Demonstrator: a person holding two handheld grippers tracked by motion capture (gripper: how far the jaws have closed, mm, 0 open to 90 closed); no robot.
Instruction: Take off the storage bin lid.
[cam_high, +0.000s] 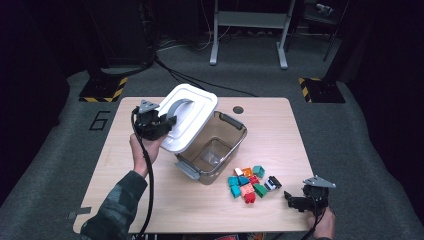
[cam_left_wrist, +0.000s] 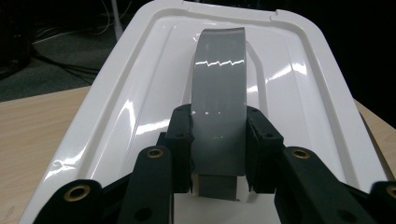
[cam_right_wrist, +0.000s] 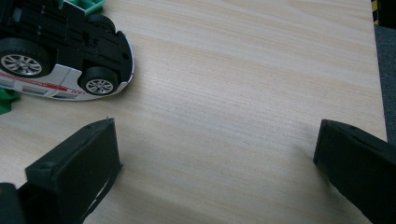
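The left tongs (cam_high: 167, 121) clamped the grey handle (cam_left_wrist: 218, 100) of a white lid (cam_high: 188, 116), tilted above the bin (cam_high: 235, 141); the right tongs (cam_high: 292, 201) rested, jaws apart, near the desk's (cam_high: 150, 200) front right corner.

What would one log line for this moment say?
left tongs: shut on lid handle, lid tilted above bin | right tongs: open, on table | toys: beside bin

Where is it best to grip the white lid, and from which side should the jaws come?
Probably the grey handle arching over the middle of the white lid. Come from the handle's end, one jaw on each long edge: the strap is narrow and raised. The left gripper holds it this way.
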